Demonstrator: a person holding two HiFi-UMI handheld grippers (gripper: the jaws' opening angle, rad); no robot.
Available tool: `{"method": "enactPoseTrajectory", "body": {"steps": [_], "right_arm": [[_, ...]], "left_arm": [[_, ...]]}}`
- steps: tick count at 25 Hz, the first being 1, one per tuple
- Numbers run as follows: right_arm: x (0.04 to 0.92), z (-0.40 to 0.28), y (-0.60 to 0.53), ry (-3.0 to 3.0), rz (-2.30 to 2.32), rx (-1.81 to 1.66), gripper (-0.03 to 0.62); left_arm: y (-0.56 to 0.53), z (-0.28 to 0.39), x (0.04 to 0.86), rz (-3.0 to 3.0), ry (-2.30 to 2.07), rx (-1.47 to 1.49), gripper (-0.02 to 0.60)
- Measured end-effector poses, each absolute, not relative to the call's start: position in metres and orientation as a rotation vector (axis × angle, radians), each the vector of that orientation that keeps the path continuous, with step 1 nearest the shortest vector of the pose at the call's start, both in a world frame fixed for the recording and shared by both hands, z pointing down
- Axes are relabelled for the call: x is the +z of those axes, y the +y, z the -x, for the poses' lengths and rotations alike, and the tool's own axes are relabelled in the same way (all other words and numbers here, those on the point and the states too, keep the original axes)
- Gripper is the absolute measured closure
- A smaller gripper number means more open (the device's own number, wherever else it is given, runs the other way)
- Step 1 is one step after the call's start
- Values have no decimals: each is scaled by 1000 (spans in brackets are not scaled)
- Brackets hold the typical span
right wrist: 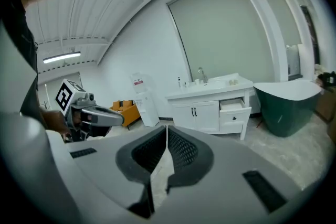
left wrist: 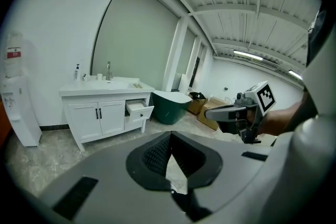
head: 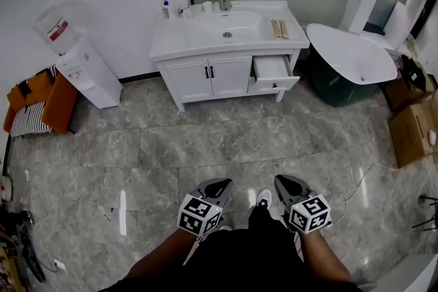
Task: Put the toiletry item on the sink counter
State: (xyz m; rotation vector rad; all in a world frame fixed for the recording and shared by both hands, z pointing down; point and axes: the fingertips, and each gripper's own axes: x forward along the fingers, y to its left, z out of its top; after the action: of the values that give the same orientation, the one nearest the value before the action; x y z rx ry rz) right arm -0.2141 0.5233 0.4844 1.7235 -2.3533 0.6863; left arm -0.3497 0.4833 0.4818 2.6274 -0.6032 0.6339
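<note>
Holding both tongs low over the marble floor [head: 239,140], the person is facing the sink bench [head: 171,44] from well apart. The left tongs [head: 220,182] and the right tongs [head: 286,180] are both sitting closed on nothing, their tips meeting. A drawer [head: 272,70] is hanging open under the bench's right end; what it holds is too small to tell. A small bottle [head: 165,7] is standing at the bench's back left corner. A pale pair of items [head: 278,29] is lying near the right edge, above that drawer. I am judging that pair to be the task's thing, which would mean it is already resting on the bench. If the thing is in the drawer instead, fetching it is yet to begin.
</note>
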Motion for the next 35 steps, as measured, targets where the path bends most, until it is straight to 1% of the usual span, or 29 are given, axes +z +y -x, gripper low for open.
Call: {"method": "enactPoseTrajectory", "body": {"steps": [11, 20, 25, 35], "right_arm": [[472, 104, 436, -2419, -1669, 652, 591], [476, 32, 399, -2444, -1608, 594, 591], [483, 10, 380, -2439, -1617, 636, 591], [500, 3, 321, -2423, -1571, 656, 591]], "left_arm": [[402, 242, 460, -2635, -687, 626, 581], [366, 163, 459, -2646, -731, 615, 581], [350, 153, 466, -2614, -753, 640, 581], [286, 147, 494, -2541, -767, 641, 581]]}}
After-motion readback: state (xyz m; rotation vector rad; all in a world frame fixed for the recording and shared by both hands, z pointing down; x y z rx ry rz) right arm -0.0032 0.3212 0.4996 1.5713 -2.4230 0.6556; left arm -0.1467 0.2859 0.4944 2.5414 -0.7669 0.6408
